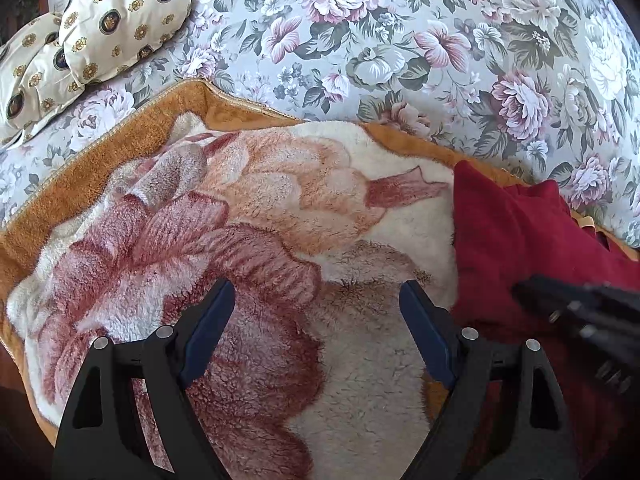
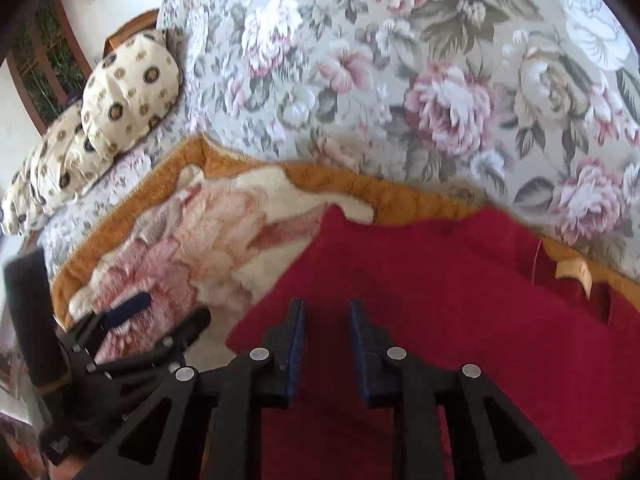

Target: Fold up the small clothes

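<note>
A dark red garment (image 1: 516,240) lies on a fleece blanket (image 1: 280,208) at the right of the left wrist view. It fills the lower right of the right wrist view (image 2: 440,280), with a tan tag (image 2: 576,274) near its far right edge. My left gripper (image 1: 318,292) is open wide and empty above the blanket, left of the garment. It also shows in the right wrist view (image 2: 160,312). My right gripper (image 2: 326,308) hovers over the garment with its jaws a narrow gap apart and nothing between them. It shows blurred in the left wrist view (image 1: 532,290).
The blanket, with an orange border (image 1: 120,136), lies on a floral-covered sofa (image 1: 400,40). Two cream patterned cushions (image 1: 100,20) sit at the far left. A window and wooden frame (image 2: 40,52) are beyond them.
</note>
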A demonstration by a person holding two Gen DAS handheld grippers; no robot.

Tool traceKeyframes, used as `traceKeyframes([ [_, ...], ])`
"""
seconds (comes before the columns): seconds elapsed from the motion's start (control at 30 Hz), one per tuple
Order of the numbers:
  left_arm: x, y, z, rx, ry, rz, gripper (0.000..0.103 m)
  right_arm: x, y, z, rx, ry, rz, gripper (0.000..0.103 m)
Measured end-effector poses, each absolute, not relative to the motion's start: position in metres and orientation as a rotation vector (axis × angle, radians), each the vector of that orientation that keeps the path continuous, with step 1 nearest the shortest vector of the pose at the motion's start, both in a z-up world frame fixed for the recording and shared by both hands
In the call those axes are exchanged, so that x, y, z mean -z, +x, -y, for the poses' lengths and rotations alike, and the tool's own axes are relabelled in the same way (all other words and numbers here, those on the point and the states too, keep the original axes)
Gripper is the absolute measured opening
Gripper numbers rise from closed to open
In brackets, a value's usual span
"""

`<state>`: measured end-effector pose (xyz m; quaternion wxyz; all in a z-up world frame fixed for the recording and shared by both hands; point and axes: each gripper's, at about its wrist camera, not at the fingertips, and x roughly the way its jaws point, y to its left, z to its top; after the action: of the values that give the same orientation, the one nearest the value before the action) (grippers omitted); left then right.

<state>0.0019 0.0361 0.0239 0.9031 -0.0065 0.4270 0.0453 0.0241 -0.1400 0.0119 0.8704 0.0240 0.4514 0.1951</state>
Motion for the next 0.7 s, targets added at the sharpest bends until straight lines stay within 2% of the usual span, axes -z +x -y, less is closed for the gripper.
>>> traceKeyframes([
  [0.07, -0.026, 0.000, -0.036, -0.084, -0.014, -0.871, 0.085, -0.005, 0.013, 0.134, -0.375, 0.027, -0.880, 0.021],
  [0.17, -0.031, -0.005, -0.038, -0.077, -0.031, -0.846, 0.085, -0.019, -0.001, 0.150, -0.403, 0.096, -0.923, 0.021],
  [0.27, -0.035, -0.005, -0.038, -0.047, -0.067, -0.838, 0.085, -0.039, -0.025, 0.198, -0.311, 0.157, -0.883, 0.023],
  [0.43, -0.044, -0.007, -0.026, 0.036, -0.094, -0.796, 0.085, -0.055, -0.049, 0.304, 0.130, 0.119, -0.802, 0.034],
  [0.6, -0.044, -0.005, -0.005, 0.117, -0.066, -0.793, 0.085, -0.037, -0.047, 0.387, 0.345, 0.226, -0.858, 0.035],
  [0.67, -0.040, -0.003, 0.003, 0.127, -0.032, -0.809, 0.085, -0.028, -0.046, 0.396, 0.260, 0.296, -0.874, 0.018],
  [0.7, -0.037, -0.002, 0.004, 0.130, -0.021, -0.815, 0.085, -0.026, -0.046, 0.395, 0.266, 0.272, -0.868, 0.016],
])
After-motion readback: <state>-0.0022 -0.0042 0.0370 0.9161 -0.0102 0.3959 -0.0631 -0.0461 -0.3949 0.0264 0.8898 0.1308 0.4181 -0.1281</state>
